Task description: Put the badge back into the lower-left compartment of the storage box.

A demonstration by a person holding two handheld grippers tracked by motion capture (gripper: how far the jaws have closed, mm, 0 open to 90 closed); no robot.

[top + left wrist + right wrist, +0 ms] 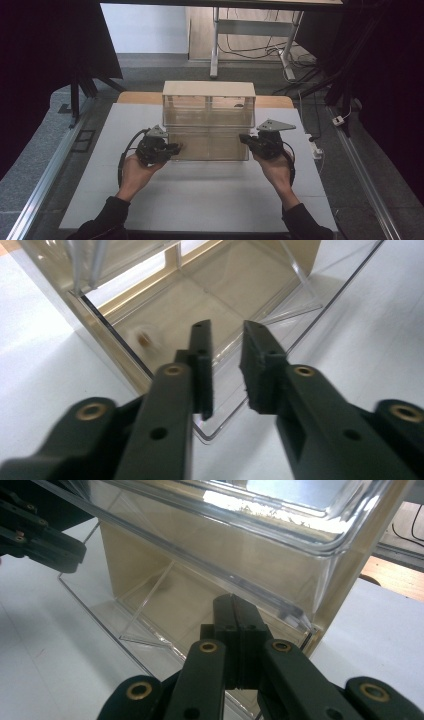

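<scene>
A clear plastic drawer cabinet [208, 100] with a beige frame stands at the middle of the white table. Its lower drawer [207, 145] is pulled out toward the person. My left gripper [176, 148] is at the drawer's left front corner. In the left gripper view its jaws [227, 327] stand a little apart over the drawer's clear wall [220, 425], and the pads do not press on it. My right gripper [242, 137] is at the drawer's right side. Its jaws [235, 600] are closed together above the drawer's edge [150, 672]; whether the thin wall is pinched I cannot tell.
The white board [200, 200] has free room in front of the drawer and on both sides. Metal rails [45, 175] run along the left and right of the table. Black curtains, a desk frame [216, 45] and cables lie beyond the far edge.
</scene>
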